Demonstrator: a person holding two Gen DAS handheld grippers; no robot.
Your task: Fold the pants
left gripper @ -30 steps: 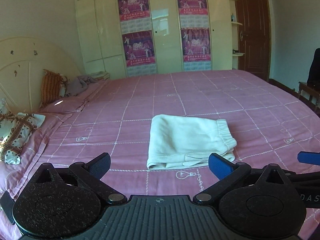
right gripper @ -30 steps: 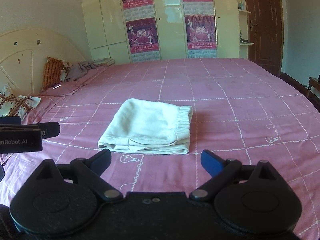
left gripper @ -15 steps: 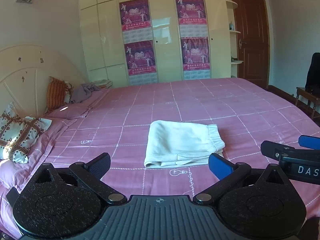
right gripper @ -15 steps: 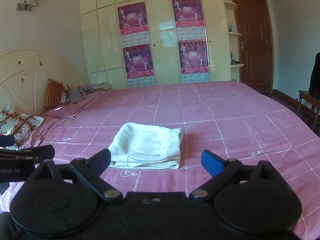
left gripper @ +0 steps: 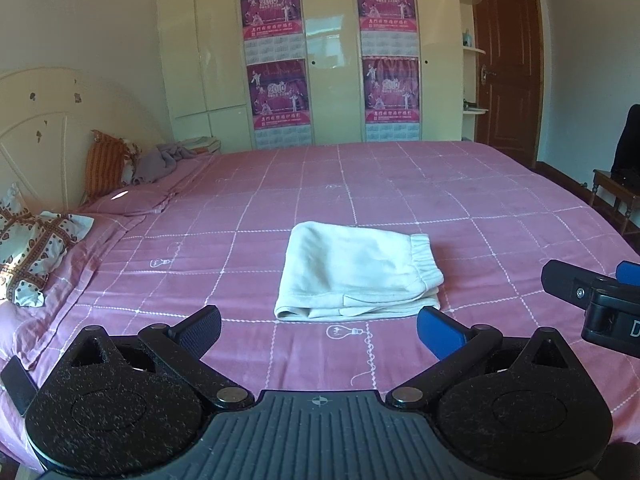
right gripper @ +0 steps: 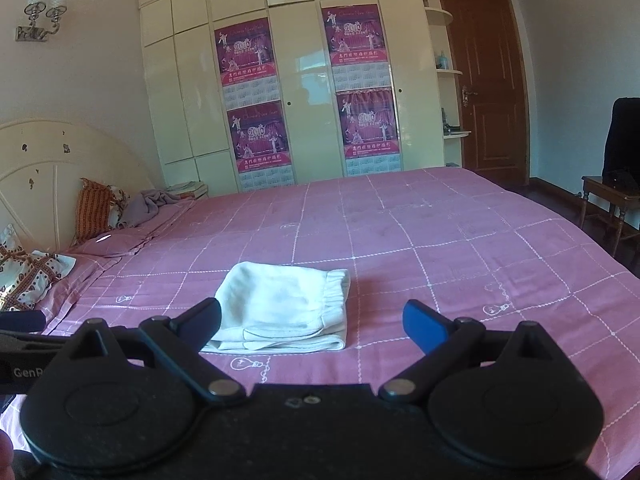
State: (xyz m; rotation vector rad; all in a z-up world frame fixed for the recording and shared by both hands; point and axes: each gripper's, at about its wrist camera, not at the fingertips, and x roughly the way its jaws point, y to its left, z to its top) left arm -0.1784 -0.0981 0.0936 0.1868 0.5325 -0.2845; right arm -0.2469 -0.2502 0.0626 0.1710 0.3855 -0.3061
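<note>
1. Two sets of tongs are seen spread wide with nothing held: the left tongs (left gripper: pixel 318 326) and the right tongs (right gripper: pixel 312 320), both raised above the near strip of the bed (left gripper: pixel 500 208).
2. Just beyond the tips, the pants (left gripper: pixel 356 276) are found lying flat as a compact folded rectangle, with the elastic waistband turned toward the right tongs' side. The folding is judged to be finished or nearly so.
3. The fold could be undone if a spread finger were dragged across the near edge, where loose layers are stacked; a low pass over the cloth would cause it.
4. The two tools are seen close together, so a knock between them is judged possible if either is swung inward.
5. Open bedspread is left on every side of the pants, giving wide room for moving.
6. Farther off to the left, pillows (left gripper: pixel 36 248) are set against the headboard (left gripper: pixel 52 136); straight ahead, a wardrobe (right gripper: pixel 304 80) bounds the far edge, and a chair (right gripper: pixel 612 196) is placed well off right.
</note>
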